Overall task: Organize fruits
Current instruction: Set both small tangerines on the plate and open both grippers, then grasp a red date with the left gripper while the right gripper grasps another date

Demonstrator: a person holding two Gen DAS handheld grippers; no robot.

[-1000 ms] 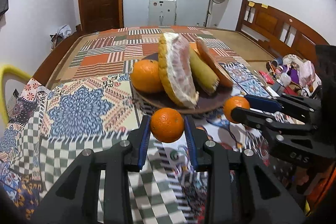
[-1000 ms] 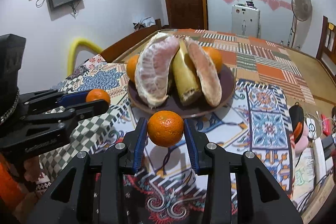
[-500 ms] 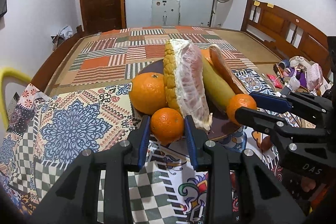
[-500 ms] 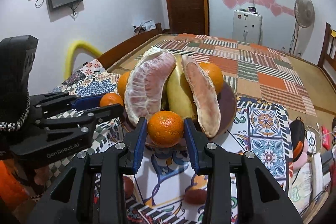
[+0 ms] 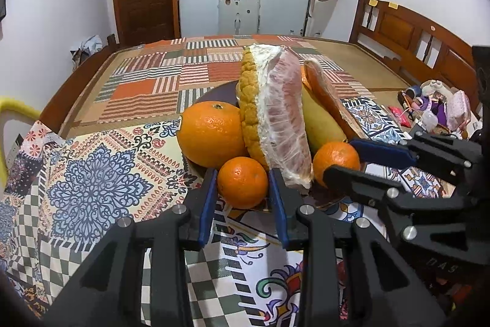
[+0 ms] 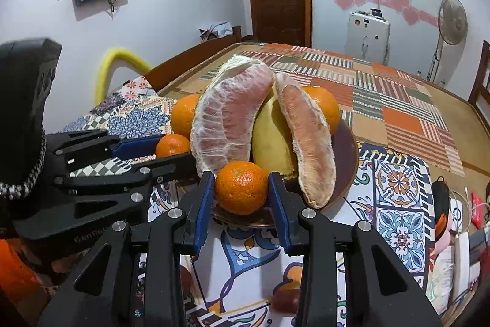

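Note:
A dark brown plate (image 6: 347, 161) holds two pomelo wedges (image 6: 232, 121), a yellow fruit (image 6: 271, 140) and large oranges (image 5: 211, 132). My left gripper (image 5: 242, 189) is shut on a small tangerine (image 5: 242, 182) at the plate's near edge, beside the big pomelo wedge (image 5: 275, 118). My right gripper (image 6: 241, 189) is shut on another small tangerine (image 6: 241, 187) over the plate's front rim. Each gripper shows in the other's view: the right one (image 5: 340, 157) with its tangerine (image 5: 335, 163), the left one (image 6: 171, 147) with its tangerine (image 6: 172, 144).
The table wears a patterned cloth (image 5: 92, 180) and a patchwork mat (image 5: 147, 88) behind the plate. Small dark red fruits (image 6: 286, 301) lie on the cloth near my right gripper. Clutter (image 5: 435, 112) sits at the table's right edge. A yellow chair back (image 6: 118, 63) stands left.
Both grippers have moved forward with their tangerines, from over the cloth to the plate's near rim. The fruit on the plate has not moved.

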